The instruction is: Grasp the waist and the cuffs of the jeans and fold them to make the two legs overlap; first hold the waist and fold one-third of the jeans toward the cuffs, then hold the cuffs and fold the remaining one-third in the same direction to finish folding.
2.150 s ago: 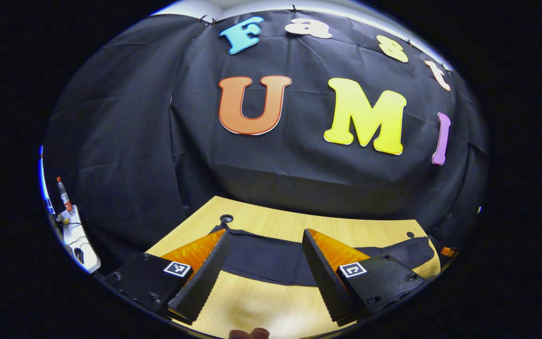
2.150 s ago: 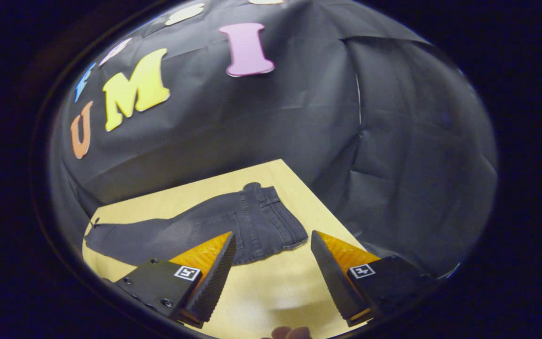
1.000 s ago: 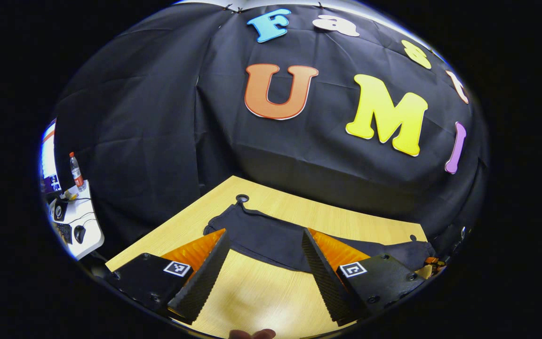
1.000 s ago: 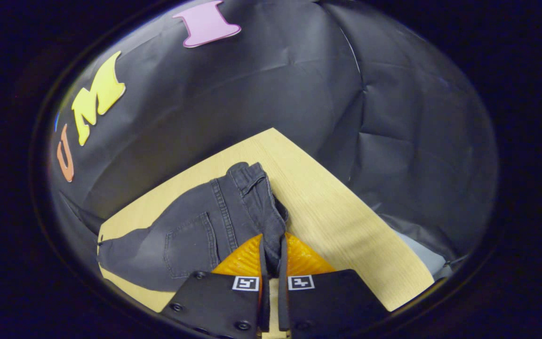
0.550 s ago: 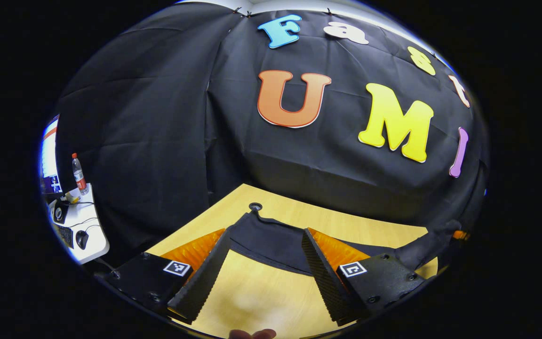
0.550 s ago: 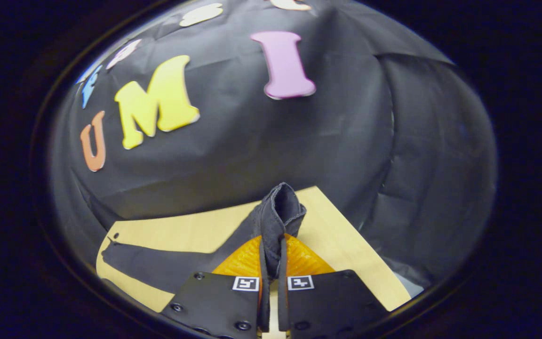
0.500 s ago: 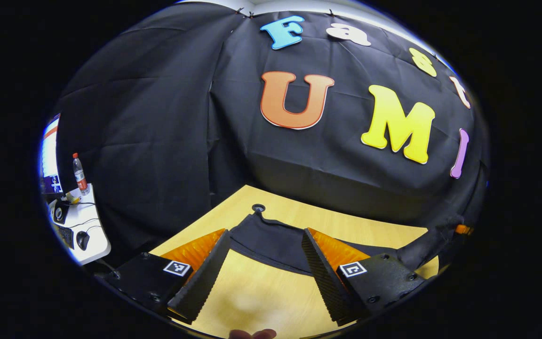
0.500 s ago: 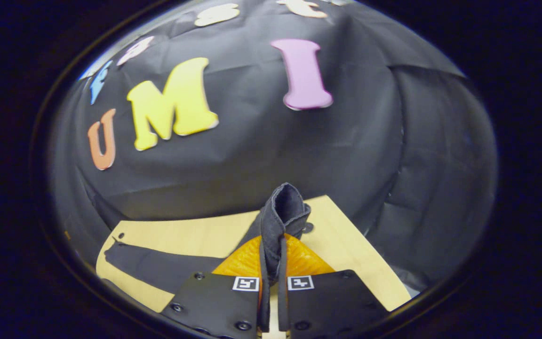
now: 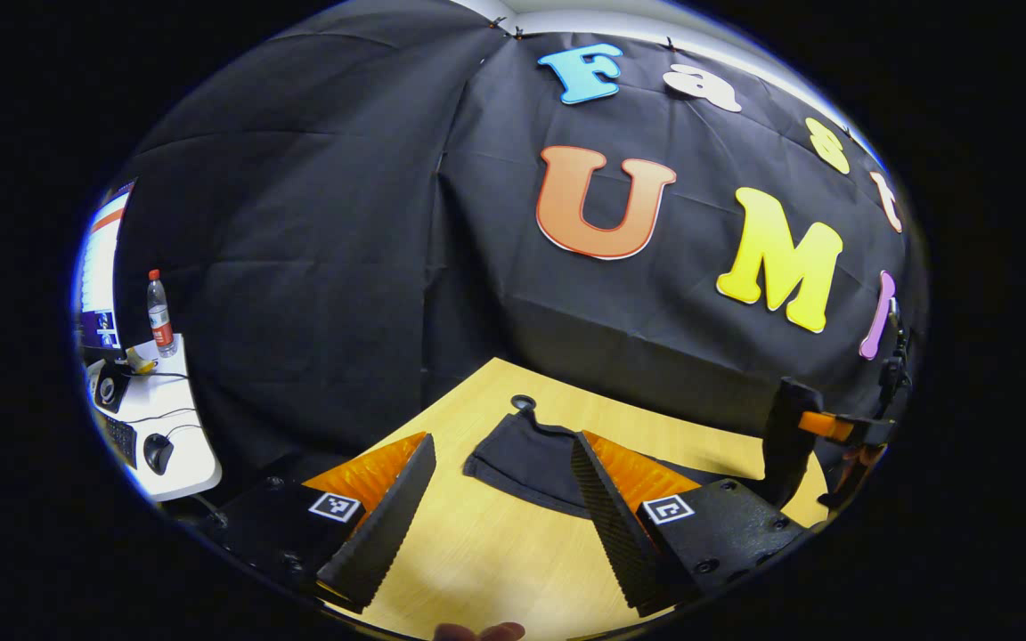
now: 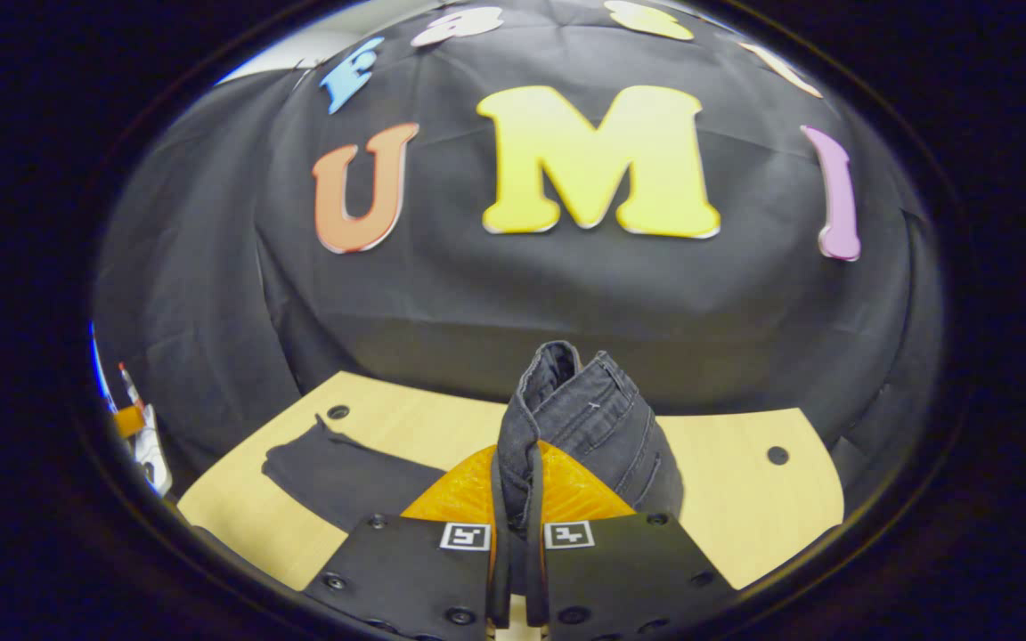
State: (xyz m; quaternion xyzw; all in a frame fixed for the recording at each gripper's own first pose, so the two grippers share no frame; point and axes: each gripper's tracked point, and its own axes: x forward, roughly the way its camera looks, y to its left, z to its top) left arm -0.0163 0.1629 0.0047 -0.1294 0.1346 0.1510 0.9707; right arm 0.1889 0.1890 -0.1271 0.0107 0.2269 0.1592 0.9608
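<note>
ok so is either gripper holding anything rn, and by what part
The right gripper is shut on the jeans at the waist, lifting it. The left gripper is open, holding nothing.

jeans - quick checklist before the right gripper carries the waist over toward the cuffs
1. Right gripper shut on the waist: ok, both fingers pinch the denim.
2. Waist lifted off the table: ok, it stands up above the fingers.
3. Cuffs flat on the table: ok.
4. Left gripper open, holding nothing: ok.
5. Left gripper out of the fold's path: not ok, it hovers near the cuffs.
6. Two legs overlapping evenly: cannot tell.
</note>
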